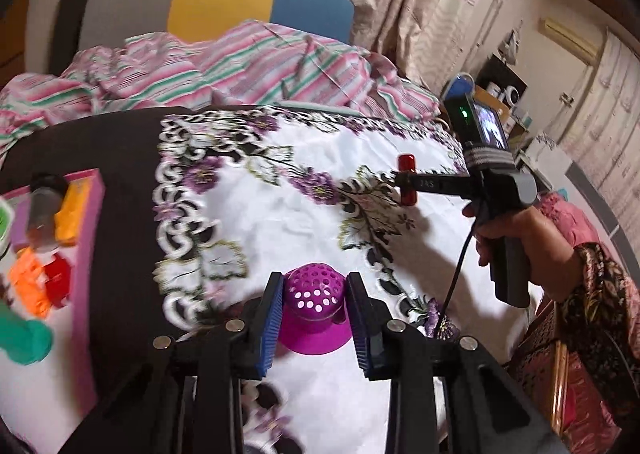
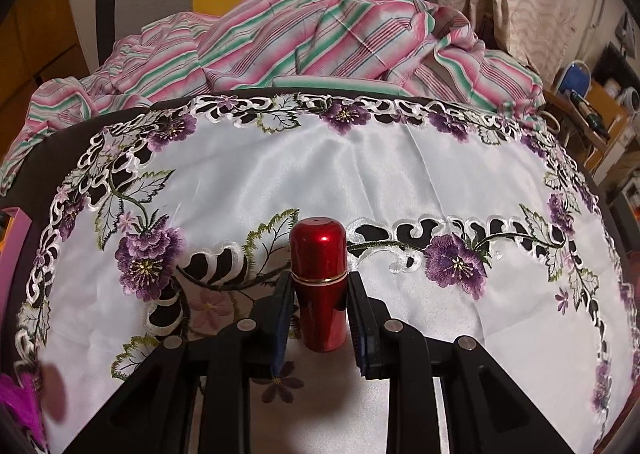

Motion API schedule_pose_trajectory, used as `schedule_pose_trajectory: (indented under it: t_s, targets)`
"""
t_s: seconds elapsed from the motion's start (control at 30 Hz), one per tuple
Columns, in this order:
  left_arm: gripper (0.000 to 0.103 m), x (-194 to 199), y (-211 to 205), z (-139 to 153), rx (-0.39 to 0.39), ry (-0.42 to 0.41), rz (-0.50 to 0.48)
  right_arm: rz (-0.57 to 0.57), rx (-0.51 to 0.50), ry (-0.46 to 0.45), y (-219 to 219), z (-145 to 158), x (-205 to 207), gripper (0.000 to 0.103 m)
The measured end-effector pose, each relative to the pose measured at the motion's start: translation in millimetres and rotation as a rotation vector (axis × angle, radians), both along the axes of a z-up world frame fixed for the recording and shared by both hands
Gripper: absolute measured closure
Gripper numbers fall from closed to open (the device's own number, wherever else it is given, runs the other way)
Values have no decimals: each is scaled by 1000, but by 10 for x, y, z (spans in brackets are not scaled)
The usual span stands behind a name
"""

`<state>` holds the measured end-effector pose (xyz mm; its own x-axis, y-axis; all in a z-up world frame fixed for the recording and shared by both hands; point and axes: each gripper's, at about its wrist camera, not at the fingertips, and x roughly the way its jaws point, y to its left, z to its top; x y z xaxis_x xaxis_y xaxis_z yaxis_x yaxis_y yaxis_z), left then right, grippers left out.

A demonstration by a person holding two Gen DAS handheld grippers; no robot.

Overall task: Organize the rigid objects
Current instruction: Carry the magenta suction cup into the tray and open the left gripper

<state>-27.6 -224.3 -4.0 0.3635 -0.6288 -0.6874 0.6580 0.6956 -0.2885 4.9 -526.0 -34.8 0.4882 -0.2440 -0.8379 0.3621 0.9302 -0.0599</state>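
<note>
1. Your left claw [image 1: 314, 310] points down and forward, its 2 blue-padded fingers [image 1: 267, 328] clamped on the flanks of the purple perforated cup [image 1: 316, 304].
2. Your right claw [image 2: 318, 310] tilts steeply down, gripping the red capsule [image 2: 319, 282] near its middle band.
3. Your right hand [image 1: 516, 238] wraps the pistol grip, patterned sleeve [image 1: 600, 318] at the wrist.

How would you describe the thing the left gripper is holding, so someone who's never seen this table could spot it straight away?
Start at the white tablecloth with purple embroidered flowers. Above its near part, the left gripper is shut on a magenta plastic strainer, dome-shaped, full of round holes, with a flared rim. The other held item, a red tube in the right gripper, is smooth and slim.
</note>
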Motion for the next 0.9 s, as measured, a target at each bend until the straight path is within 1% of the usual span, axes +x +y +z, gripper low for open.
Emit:
schedule_pose_trajectory:
  t_s: [0.3,0.57,0.73,0.9]
  targets:
    - [72,22,683,93,-30,-18,104,13,-47,12,42,8,-19,77]
    - [72,92,1462,82,-43,-23,265,-4,-46,9,26,14,-52,77]
    - [72,152,1952,35,-50,-9,370,-18,-54,17,24,7,-61,77]
    - [72,235,2261,-33,-28,-5,446,-34,-65,8,9,36,-76,77]
